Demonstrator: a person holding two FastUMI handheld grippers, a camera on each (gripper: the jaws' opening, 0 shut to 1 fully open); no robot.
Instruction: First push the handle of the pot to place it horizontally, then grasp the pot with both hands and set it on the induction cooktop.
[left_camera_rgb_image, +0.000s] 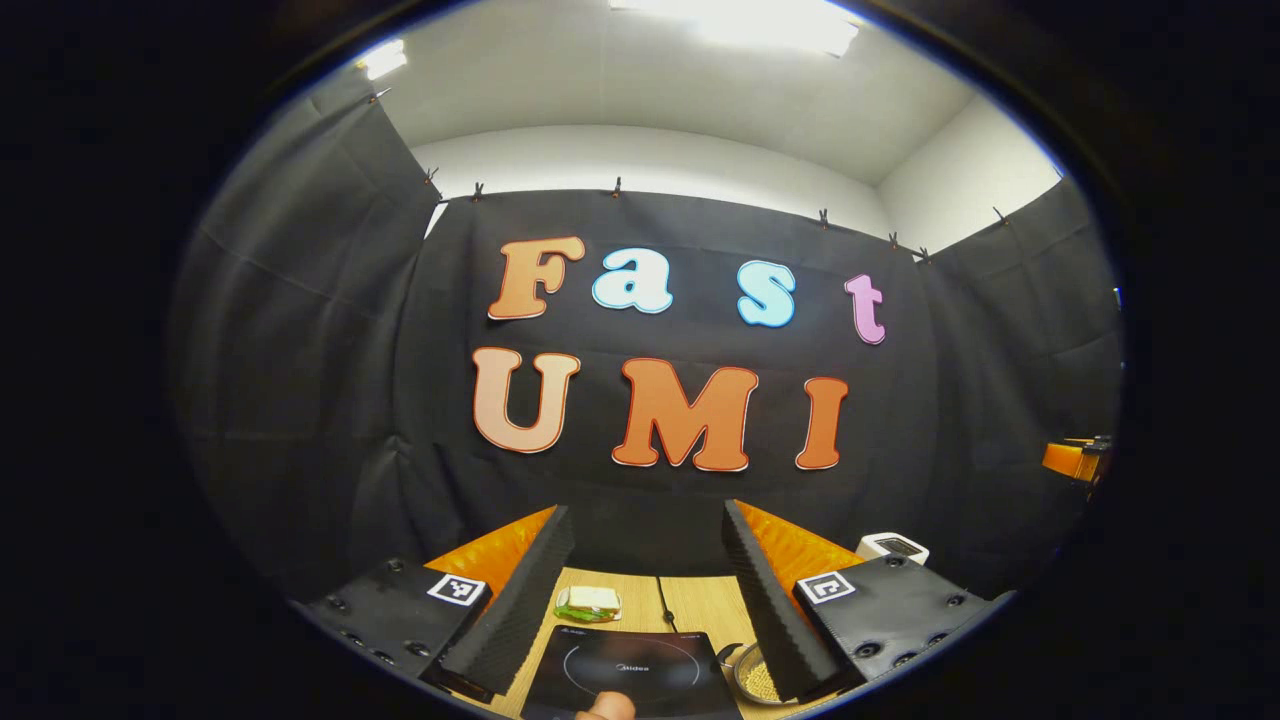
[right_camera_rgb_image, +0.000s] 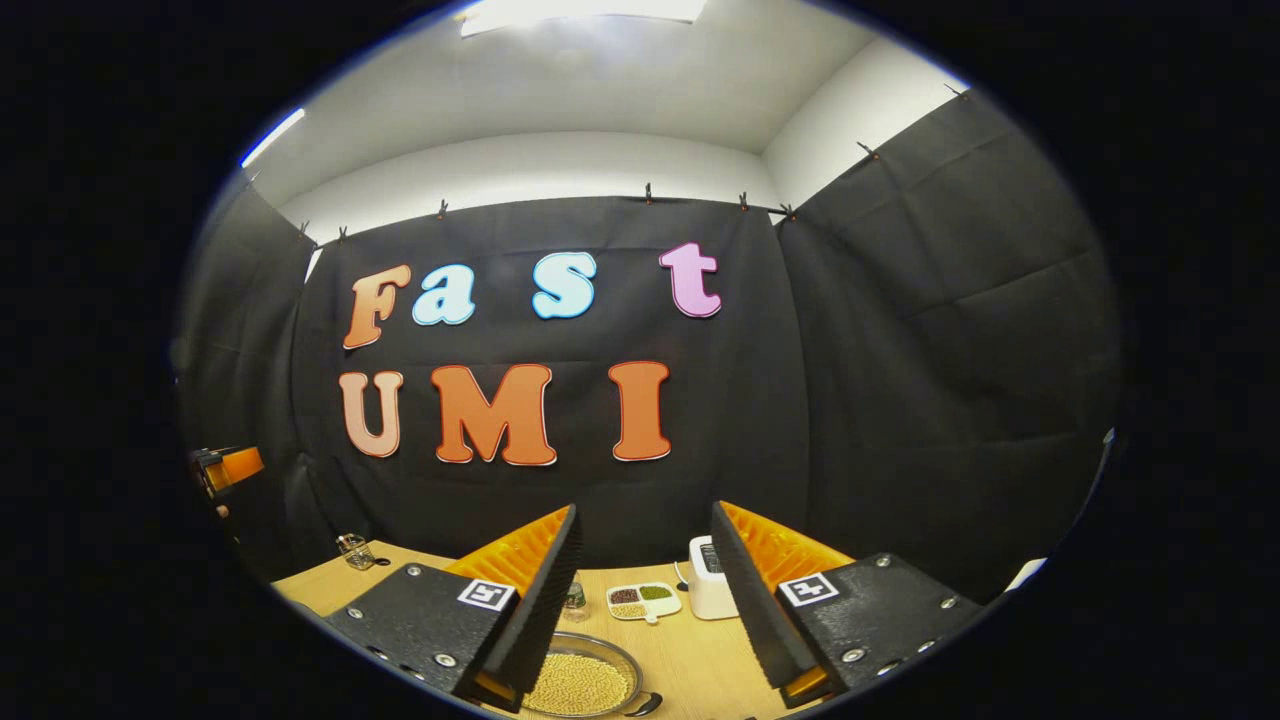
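1. In the left gripper view the left claw (left_camera_rgb_image: 650, 590) stands with its two ribbed fingers wide apart and nothing between them; it hangs above the wooden bench (left_camera_rgb_image: 700, 605).
2. Below it lies the black induction cooktop (left_camera_rgb_image: 632, 670), near the bottom edge and partly cut off; a fingertip (left_camera_rgb_image: 606, 707) pokes in at the very bottom, with the rest of that hand hidden.
3. The pot (left_camera_rgb_image: 752, 678), filled with small yellow grains, sits on the bench just right of the cooktop; the claw's right finger (left_camera_rgb_image: 775, 610) covers most of it, so only a curved bit of rim and a dark stub on its left side are visible.
4. Far on the bench is a small green-and-white packet (left_camera_rgb_image: 588, 603); a white appliance (left_camera_rgb_image: 893, 547) peeps over the right finger; a thin dark cord (left_camera_rgb_image: 663, 605) runs toward the cooktop.
5. In the right gripper view the right claw (right_camera_rgb_image: 645, 595) is likewise spread wide and grips nothing.
6. Here the pot (right_camera_rgb_image: 585, 683) appears more fully, near and low between the fingers; its left rim is hidden behind the left finger (right_camera_rgb_image: 545, 590), and a dark handle end (right_camera_rgb_image: 645, 704) juts out at its lower right.
7. Farther off stand a small divided dish (right_camera_rgb_image: 643, 600) of coloured grains, the white appliance (right_camera_rgb_image: 712, 592), and a small glass jar (right_camera_rgb_image: 352, 550) far left; an orange gripper part (right_camera_rgb_image: 228, 468) shows at the left edge, too small to tell its state.
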